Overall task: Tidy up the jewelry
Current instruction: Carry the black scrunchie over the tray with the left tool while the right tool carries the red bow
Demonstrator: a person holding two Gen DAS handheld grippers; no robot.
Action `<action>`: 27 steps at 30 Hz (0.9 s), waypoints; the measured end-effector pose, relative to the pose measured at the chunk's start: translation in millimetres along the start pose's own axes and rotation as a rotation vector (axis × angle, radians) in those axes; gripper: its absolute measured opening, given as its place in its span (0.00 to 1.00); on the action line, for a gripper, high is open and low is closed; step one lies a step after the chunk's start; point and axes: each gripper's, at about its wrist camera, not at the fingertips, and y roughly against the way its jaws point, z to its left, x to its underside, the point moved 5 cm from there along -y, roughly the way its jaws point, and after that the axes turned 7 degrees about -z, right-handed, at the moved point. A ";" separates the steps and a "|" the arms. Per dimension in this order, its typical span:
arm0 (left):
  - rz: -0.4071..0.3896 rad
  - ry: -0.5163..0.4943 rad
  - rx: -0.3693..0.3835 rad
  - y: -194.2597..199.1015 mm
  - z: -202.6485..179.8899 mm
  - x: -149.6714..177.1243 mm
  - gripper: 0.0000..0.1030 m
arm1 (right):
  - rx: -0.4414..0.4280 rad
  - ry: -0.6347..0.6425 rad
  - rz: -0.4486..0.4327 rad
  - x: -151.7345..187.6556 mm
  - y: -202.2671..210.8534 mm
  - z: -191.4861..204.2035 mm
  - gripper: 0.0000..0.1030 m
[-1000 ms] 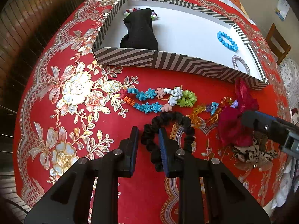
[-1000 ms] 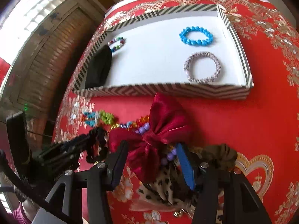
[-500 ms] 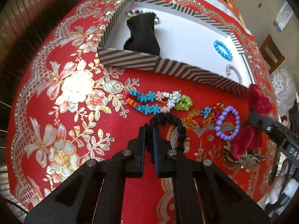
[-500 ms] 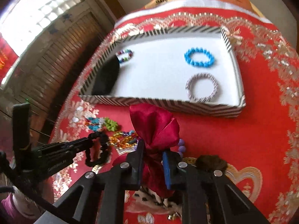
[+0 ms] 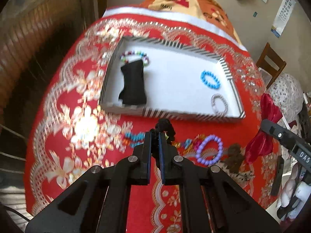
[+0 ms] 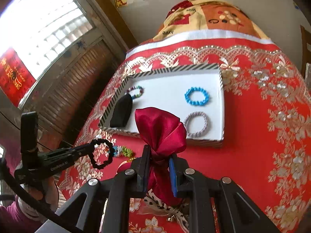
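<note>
My left gripper [image 5: 155,136] is shut on a black scrunchie [image 5: 164,126] and holds it above the red cloth, short of the striped tray [image 5: 175,114]. From the right wrist view the scrunchie [image 6: 102,153] hangs as a ring from the left gripper [image 6: 93,146]. My right gripper [image 6: 158,155] is shut on the knot of a dark red satin bow [image 6: 161,130], lifted off the table; the bow [image 5: 267,120] also shows at the right in the left wrist view. The tray holds a black cloth [image 5: 134,83], a multicolour bracelet [image 5: 135,55], a blue bracelet [image 5: 210,79] and a silver bracelet [image 5: 219,103].
On the red floral tablecloth [image 5: 77,126] in front of the tray lie a purple bead bracelet [image 5: 210,152], a colourful bead string [image 5: 134,136], a brown scrunchie [image 5: 235,154] and a leopard-print piece [image 6: 161,206]. A wooden chair [image 5: 272,62] stands at the right.
Both grippers rose off the table. The left lifted the black scrunchie clear of the cloth; the right raised the red bow higher. The tray now looks further below.
</note>
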 end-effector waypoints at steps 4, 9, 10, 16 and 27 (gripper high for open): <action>-0.038 -0.036 -0.006 0.7 -11.2 -24.5 0.06 | 0.014 0.012 -0.014 -10.8 1.3 -2.5 0.16; -0.065 -0.069 -0.011 -8.6 -22.2 -51.8 0.06 | 0.034 0.021 -0.026 -28.5 -1.7 -8.2 0.16; -0.068 -0.076 -0.012 -11.3 -24.2 -57.1 0.06 | 0.037 0.024 -0.027 -31.5 -2.7 -8.7 0.16; -0.073 -0.105 -0.022 -29.1 -31.5 -82.8 0.06 | 0.053 0.029 -0.013 -51.5 -21.4 -14.1 0.16; -0.014 -0.078 0.007 -74.1 -25.0 -117.4 0.06 | 0.057 0.004 0.005 -86.0 -63.6 -21.3 0.16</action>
